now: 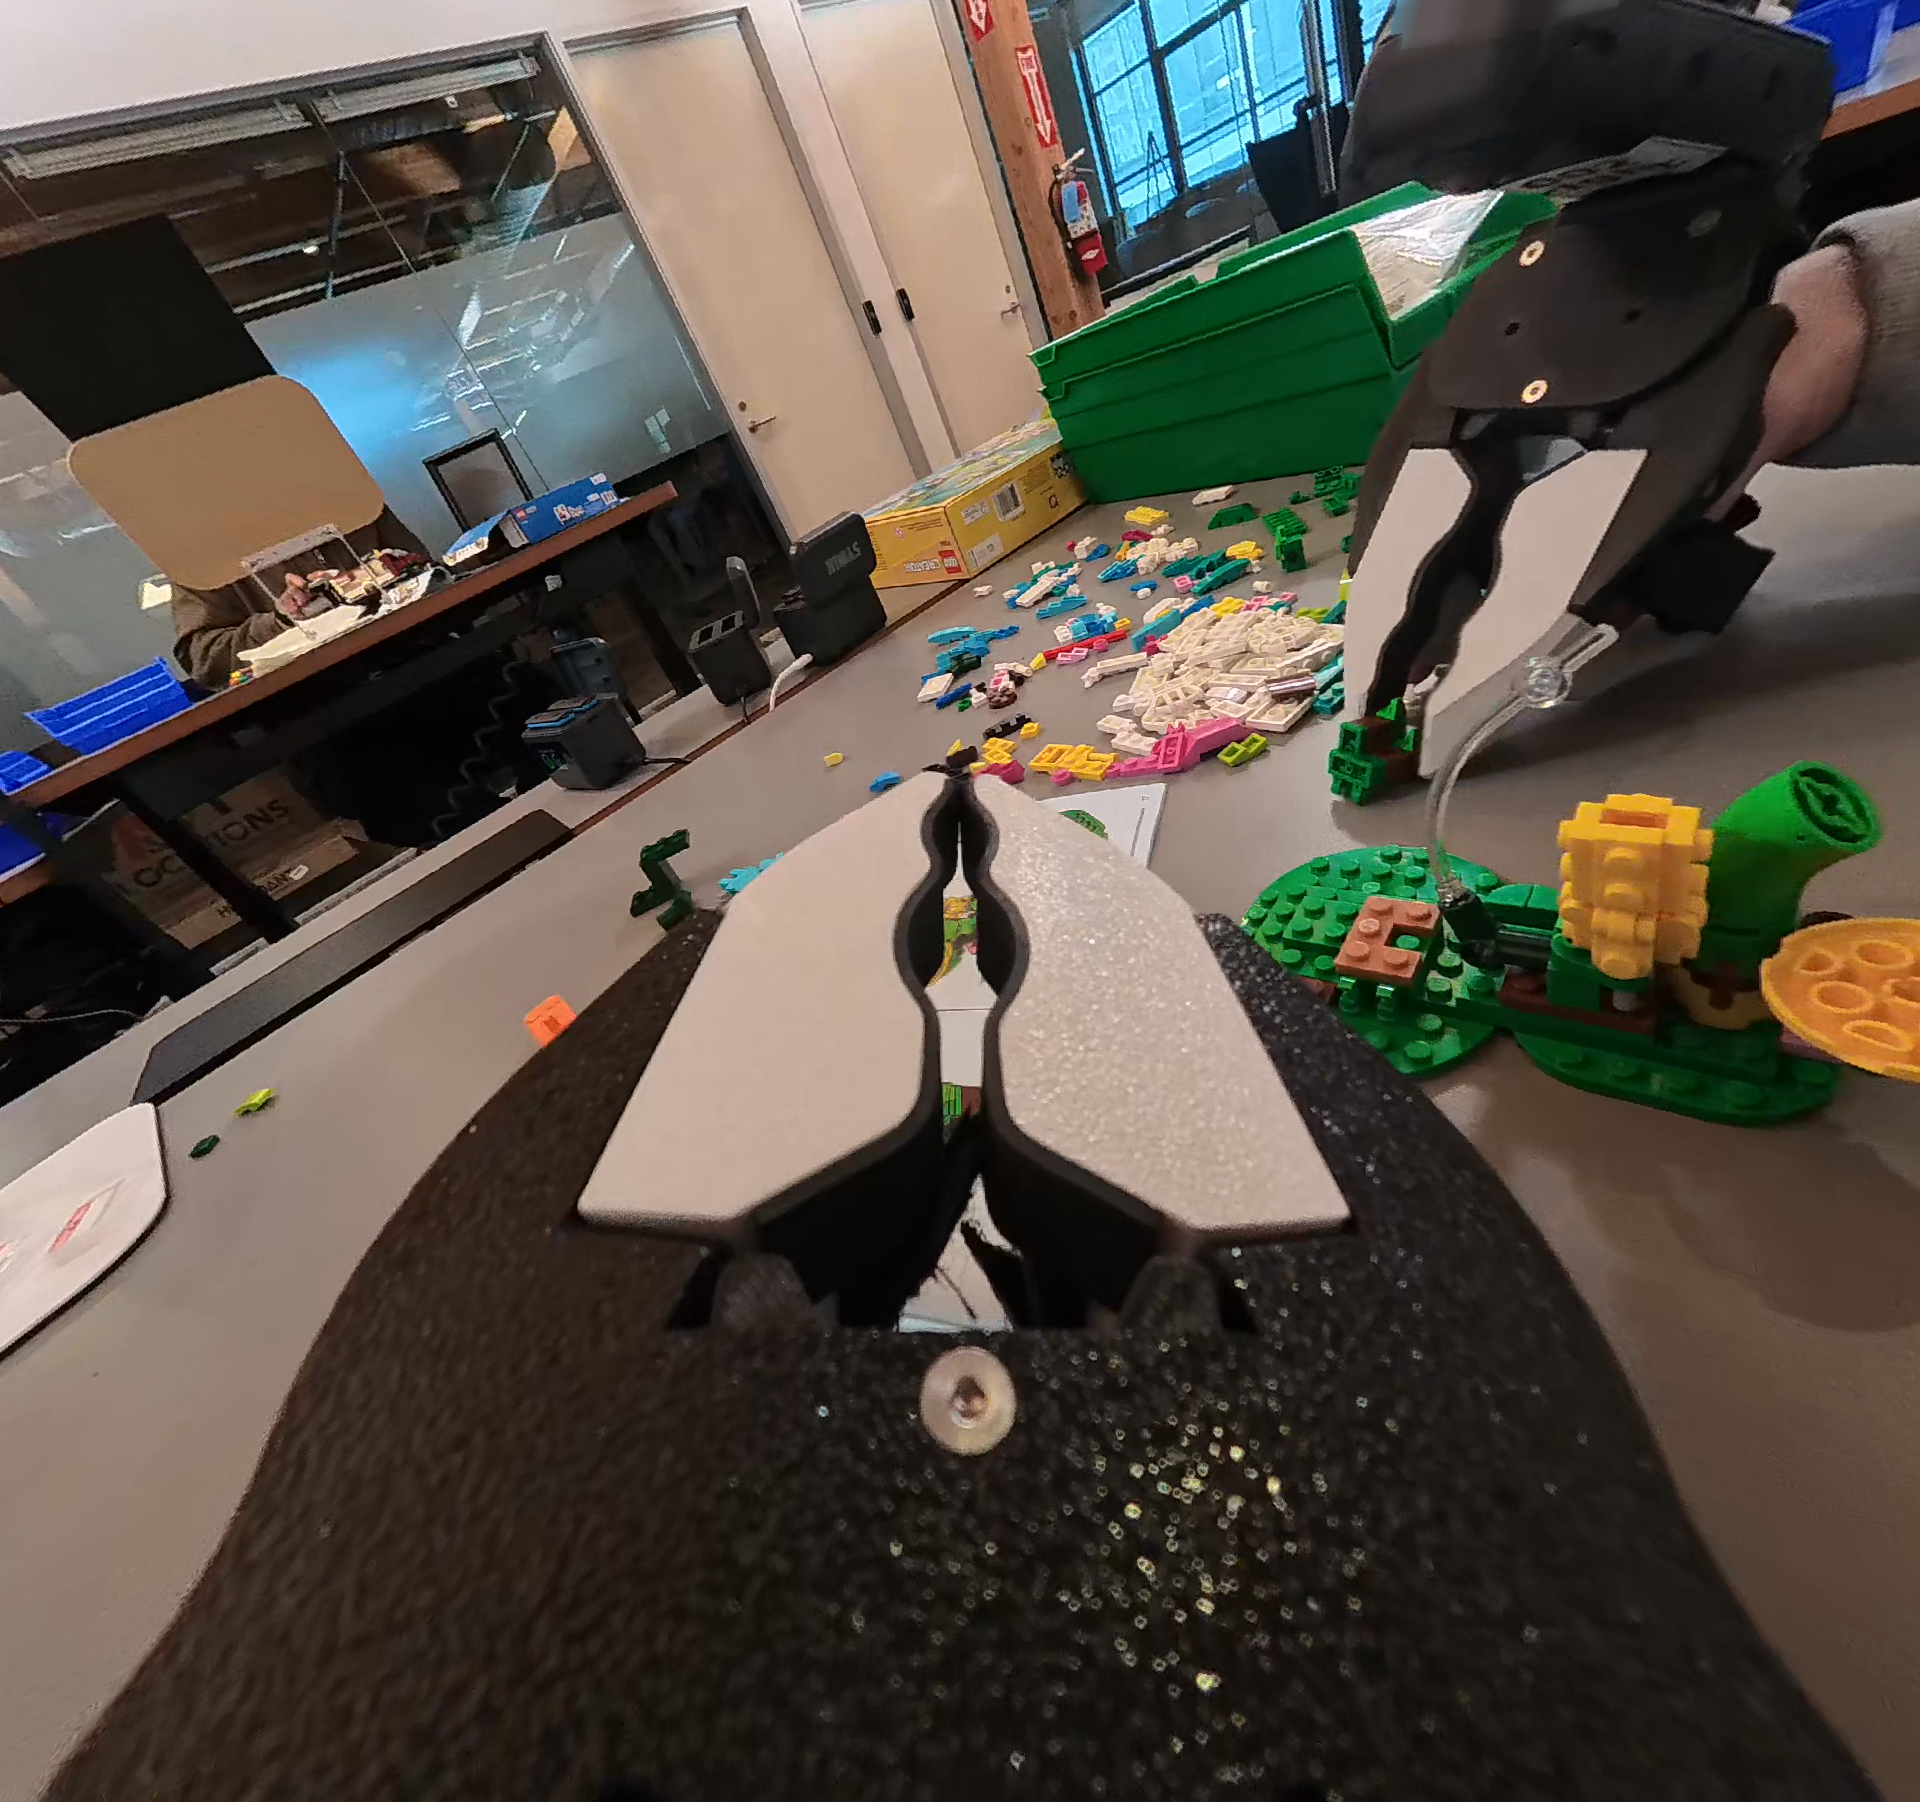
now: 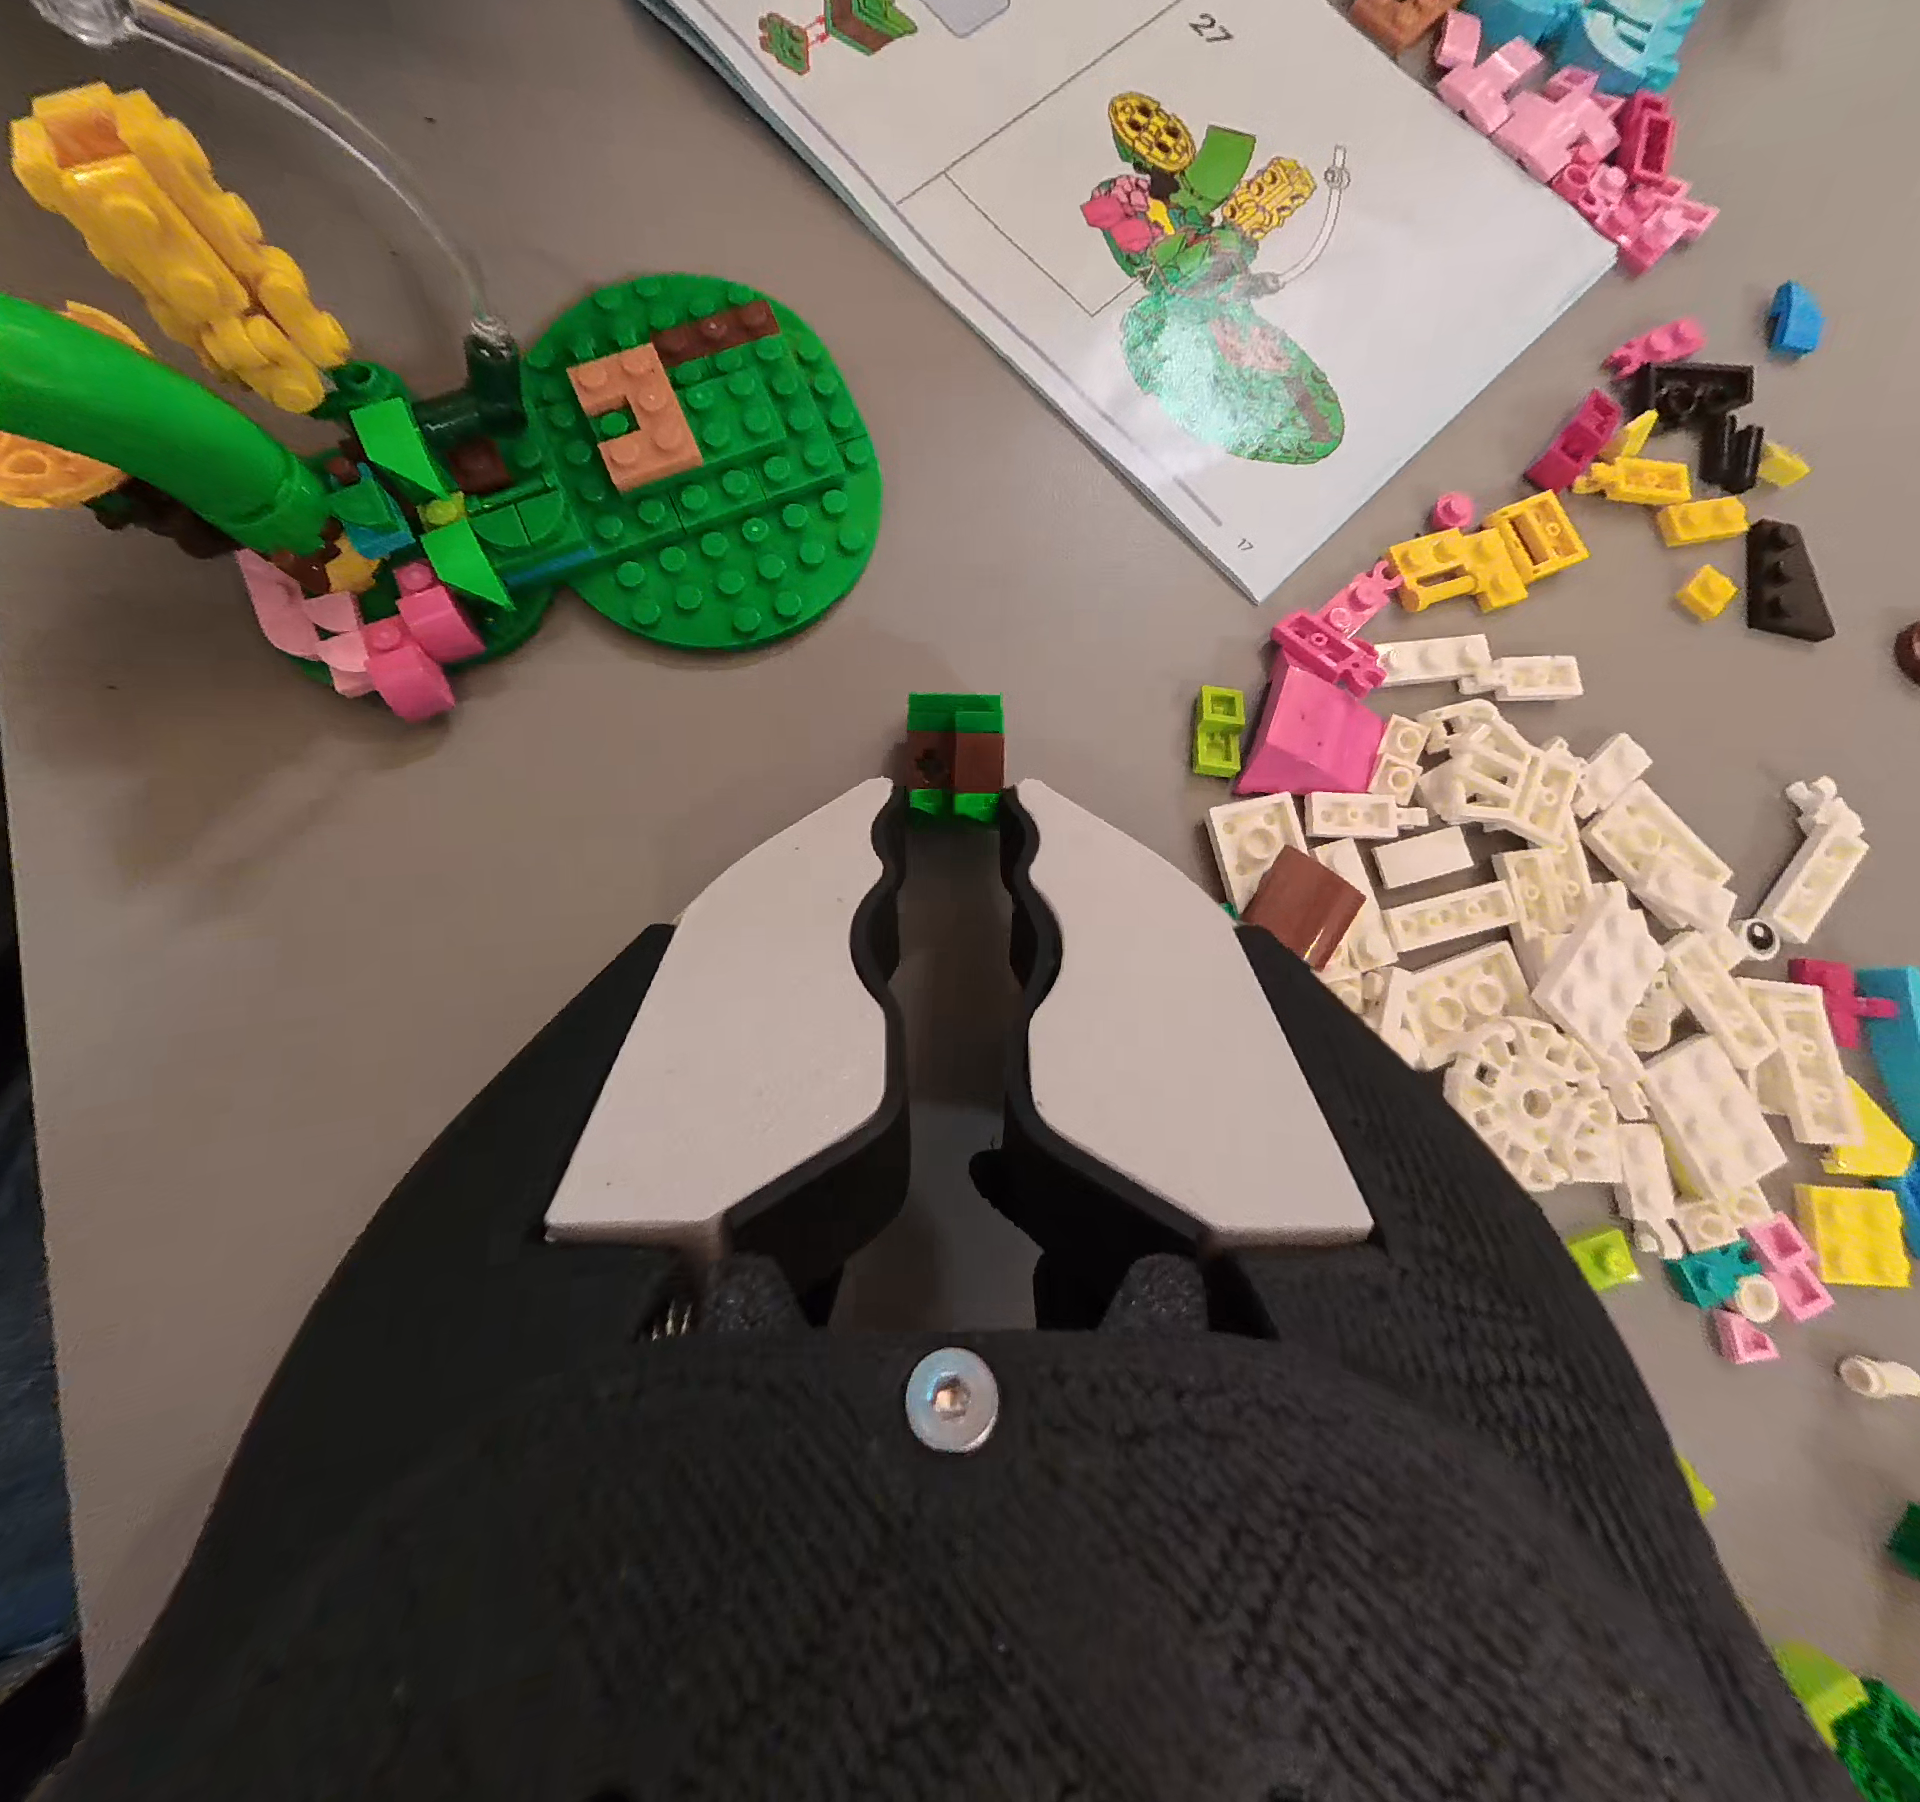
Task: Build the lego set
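Green-and-brown brick stack (image 2: 954,755) pinched at the tips of the right gripper (image 2: 954,796), low over the grey worktop (image 2: 623,817).

Its jaws stand narrow, both pads pressing the stack's near end, so most of it juts out beyond the fingertips; the left wrist view shows it touching or nearly touching the worktop. Close to its left sits the green baseplate model (image 2: 707,505) with yellow flower and clear curved stem, an open instruction booklet (image 2: 1143,194) lies beyond, and a heap of white pieces (image 2: 1558,973) lies just right. The left gripper (image 1: 961,786) hangs apart with jaws drawn together; a tiny dark piece seems caught at their tips.
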